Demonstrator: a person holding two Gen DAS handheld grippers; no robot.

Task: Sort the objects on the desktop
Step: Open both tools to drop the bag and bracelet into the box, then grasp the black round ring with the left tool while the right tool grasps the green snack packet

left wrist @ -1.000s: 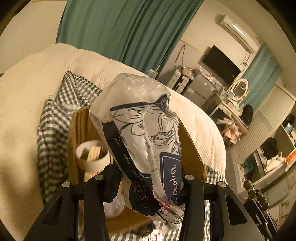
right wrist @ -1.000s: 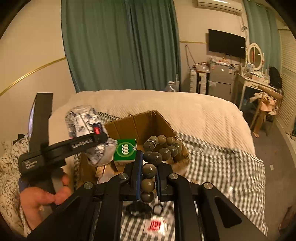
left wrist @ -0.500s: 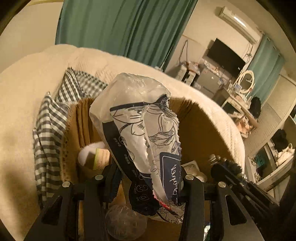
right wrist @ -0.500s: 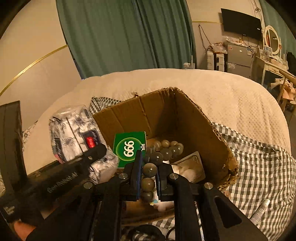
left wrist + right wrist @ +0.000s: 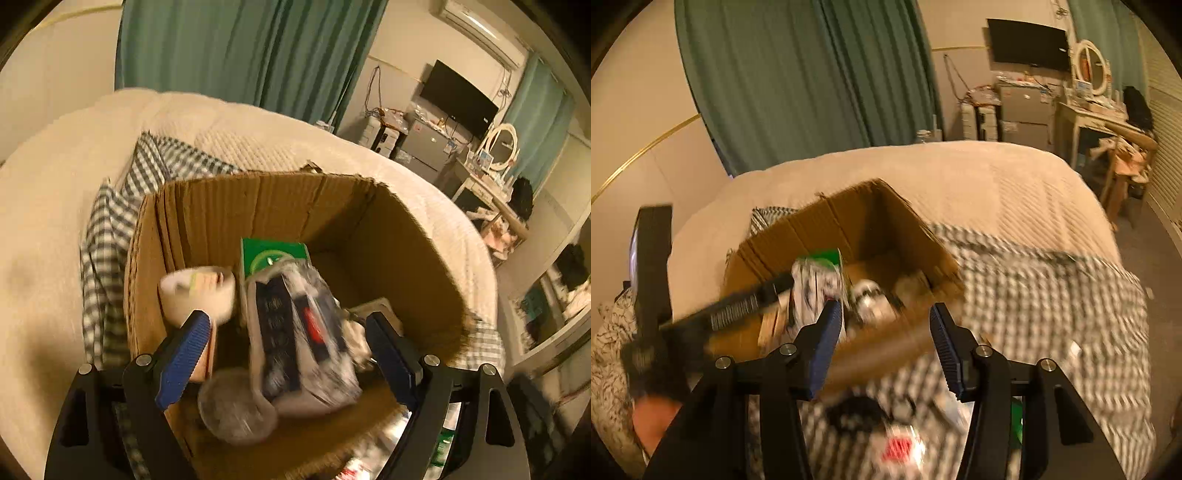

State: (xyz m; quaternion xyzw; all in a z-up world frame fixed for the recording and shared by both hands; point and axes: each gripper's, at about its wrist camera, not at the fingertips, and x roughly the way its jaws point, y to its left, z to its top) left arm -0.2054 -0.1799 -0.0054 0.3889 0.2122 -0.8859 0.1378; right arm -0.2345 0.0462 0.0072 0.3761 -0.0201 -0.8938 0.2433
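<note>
Both grippers (image 5: 288, 350) (image 5: 886, 341) agape above box (image 5: 258, 199)

Dim, warm amber indoor light tints both fisheye views, whose edges bow and fall to black corners, while motion blur smears the grey-and-white checked cloth (image 5: 1034, 295) in the right wrist view and the crinkly printed plastic packet (image 5: 295, 332) inside the shadowed brown cardboard box (image 5: 258, 199).

teal curtain (image 5: 240, 48), wall television (image 5: 458, 98), round mirror (image 5: 500, 147)
</note>
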